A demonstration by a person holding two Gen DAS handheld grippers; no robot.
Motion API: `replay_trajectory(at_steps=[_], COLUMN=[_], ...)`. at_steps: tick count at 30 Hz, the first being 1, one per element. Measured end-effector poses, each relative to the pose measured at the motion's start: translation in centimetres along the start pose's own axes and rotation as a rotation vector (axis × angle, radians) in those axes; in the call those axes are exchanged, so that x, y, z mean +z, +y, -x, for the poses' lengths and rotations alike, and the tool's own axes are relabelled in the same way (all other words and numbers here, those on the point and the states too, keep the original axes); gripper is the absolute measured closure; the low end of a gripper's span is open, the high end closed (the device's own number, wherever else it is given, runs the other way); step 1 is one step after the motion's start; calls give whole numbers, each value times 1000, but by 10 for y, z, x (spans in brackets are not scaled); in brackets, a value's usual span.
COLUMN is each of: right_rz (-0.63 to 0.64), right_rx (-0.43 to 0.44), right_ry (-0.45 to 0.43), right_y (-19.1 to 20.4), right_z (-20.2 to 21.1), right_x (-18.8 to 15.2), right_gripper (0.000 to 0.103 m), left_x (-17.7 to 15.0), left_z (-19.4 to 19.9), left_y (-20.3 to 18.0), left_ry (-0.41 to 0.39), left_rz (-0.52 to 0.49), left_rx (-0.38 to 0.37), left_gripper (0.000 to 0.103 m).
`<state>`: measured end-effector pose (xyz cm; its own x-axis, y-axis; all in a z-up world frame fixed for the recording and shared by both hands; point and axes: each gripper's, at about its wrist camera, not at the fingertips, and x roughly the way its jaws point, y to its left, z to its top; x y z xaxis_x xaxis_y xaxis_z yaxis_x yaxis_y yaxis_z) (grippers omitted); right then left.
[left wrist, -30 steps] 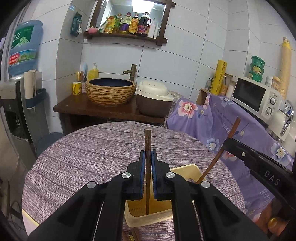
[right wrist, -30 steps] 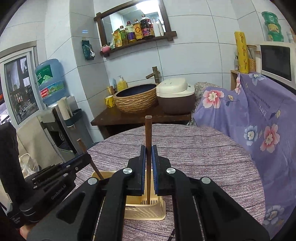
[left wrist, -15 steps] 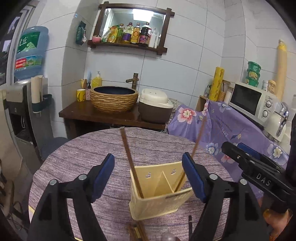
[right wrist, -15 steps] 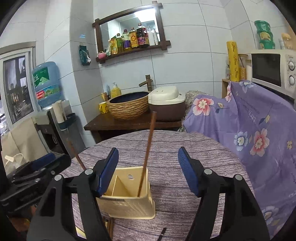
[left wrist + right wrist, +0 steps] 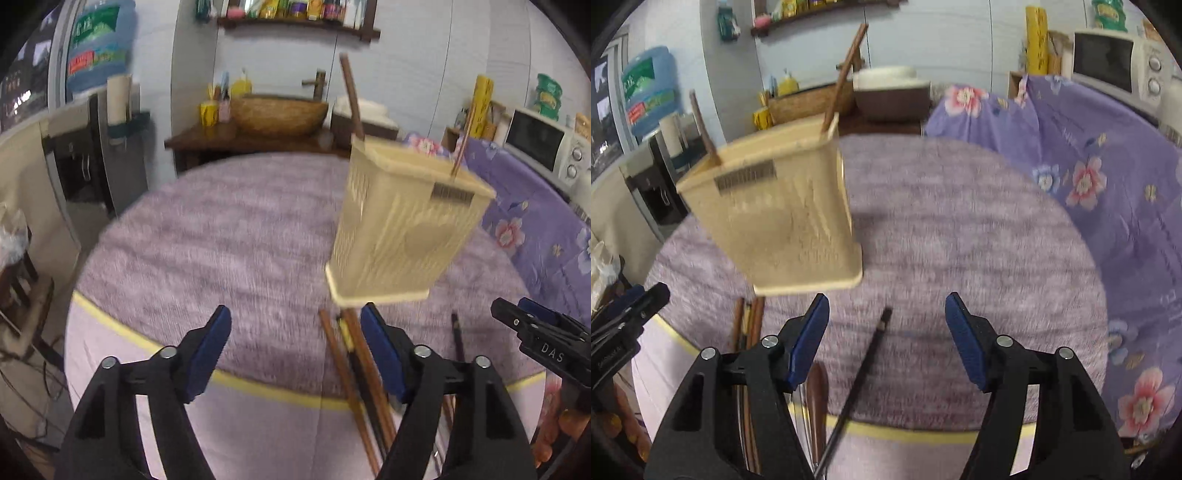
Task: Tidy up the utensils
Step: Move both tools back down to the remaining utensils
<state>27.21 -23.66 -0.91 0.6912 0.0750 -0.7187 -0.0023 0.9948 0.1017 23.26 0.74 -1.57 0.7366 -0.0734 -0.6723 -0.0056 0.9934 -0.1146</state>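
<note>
Both chopsticks that were pinched a second ago now stand loose in the cream utensil holder (image 5: 402, 225), one brown stick (image 5: 352, 99) leaning at its left corner and a second stick (image 5: 463, 142) at its right; both tongs have dropped low over the near edge of the worktop (image 5: 221, 240). The holder stands upright on the purple cloth, beyond and to the right of the left tongs (image 5: 295, 354), whose jaws are spread, closing slightly, with nothing between them. A bundle of brown chopsticks (image 5: 354, 369) lies just before the holder, beside the left tongs' right pad. Only the right wrist view shows a single dark chopstick (image 5: 860, 373) lying between the jaws of the right tongs (image 5: 886, 339), untouched; these jaws too are apart and closing. There the holder sits up and left of the tongs. Behind stand a wicker basin (image 5: 279, 114) and a microwave (image 5: 543, 144).
</note>
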Motion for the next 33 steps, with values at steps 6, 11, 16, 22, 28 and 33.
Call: replay_trajectory(at_steps=[6, 11, 16, 22, 28, 33], right_rz=[-20, -22, -25, -25, -44, -73], right_rx=[-6, -4, -6, -8, -4, 28], right_ry=[23, 26, 31, 36, 71, 140], right_y=[-5, -7, -7, -6, -11, -6], right_z=[-5, -6, -8, -7, -17, -34], right_x=[-22, -29, -32, -34, -32, -31], right_gripper=[41, 41, 41, 41, 41, 51], left_x=[-29, -38, -42, -43, -41, -37], left_z=[-16, -28, -34, -39, -37, -38], left_y=[-10, -24, -27, -30, -14, -8], left_ry=[106, 149, 172, 178, 191, 202], left_rz=[-18, -59, -51, -80, -59, -23], left_rx=[-55, -45, -44, -13, -25, -47], left_gripper=[54, 67, 70, 79, 87, 87])
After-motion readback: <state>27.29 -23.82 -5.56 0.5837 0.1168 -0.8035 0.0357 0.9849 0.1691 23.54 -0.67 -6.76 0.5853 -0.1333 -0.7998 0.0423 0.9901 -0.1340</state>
